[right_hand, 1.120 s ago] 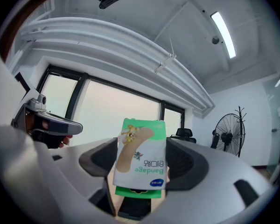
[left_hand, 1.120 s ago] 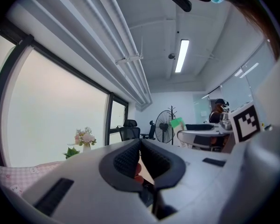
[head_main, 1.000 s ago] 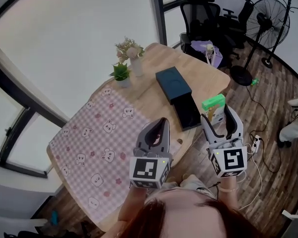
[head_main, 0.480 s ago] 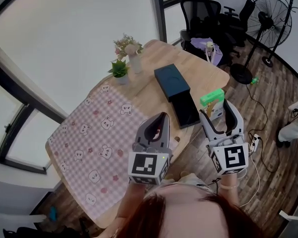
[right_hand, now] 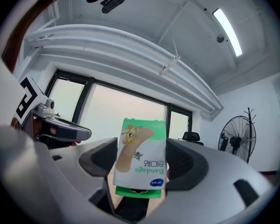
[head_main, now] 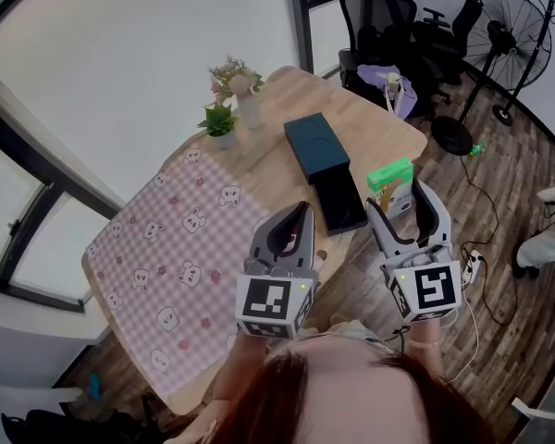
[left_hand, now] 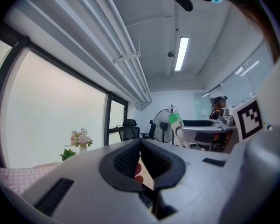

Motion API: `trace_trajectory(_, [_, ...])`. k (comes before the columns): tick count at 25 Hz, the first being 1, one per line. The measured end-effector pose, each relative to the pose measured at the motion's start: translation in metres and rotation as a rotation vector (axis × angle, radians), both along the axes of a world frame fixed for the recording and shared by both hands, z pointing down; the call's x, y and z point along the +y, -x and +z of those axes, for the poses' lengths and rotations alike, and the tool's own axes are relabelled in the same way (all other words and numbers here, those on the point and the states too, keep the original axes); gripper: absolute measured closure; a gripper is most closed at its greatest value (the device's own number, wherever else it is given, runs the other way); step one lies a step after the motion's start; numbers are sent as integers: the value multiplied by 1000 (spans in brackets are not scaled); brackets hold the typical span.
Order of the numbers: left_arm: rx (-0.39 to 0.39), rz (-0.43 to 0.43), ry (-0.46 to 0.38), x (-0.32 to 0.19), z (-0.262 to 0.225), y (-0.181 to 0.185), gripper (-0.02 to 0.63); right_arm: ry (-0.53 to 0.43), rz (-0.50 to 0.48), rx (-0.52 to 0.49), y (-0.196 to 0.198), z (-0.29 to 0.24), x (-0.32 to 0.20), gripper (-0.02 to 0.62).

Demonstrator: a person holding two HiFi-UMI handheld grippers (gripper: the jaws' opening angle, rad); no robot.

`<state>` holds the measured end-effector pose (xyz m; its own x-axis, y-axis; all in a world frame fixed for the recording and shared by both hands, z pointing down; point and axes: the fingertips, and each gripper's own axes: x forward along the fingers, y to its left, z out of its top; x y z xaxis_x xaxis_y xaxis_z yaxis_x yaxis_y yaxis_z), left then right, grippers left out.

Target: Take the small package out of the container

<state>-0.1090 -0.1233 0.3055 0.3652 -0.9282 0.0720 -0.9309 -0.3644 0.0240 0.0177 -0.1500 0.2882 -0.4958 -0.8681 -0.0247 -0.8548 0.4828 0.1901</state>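
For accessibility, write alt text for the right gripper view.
The right gripper holds a small green-and-white cardboard bandage box between its grey jaws, against a white ceiling. The left gripper shows at the left, a black standing fan at the right.

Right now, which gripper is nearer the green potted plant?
Left. The left gripper is on the same side of the black container as the potted plant, by the checked cloth. The right gripper, fingers shut on the bandage package, is past the container's other side.
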Motion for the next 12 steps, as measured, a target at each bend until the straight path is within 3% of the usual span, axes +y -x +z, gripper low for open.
trace_trajectory(12, [5,-41,11,-11,2,-19,591,-6,-46,29,-14,6,-14,273])
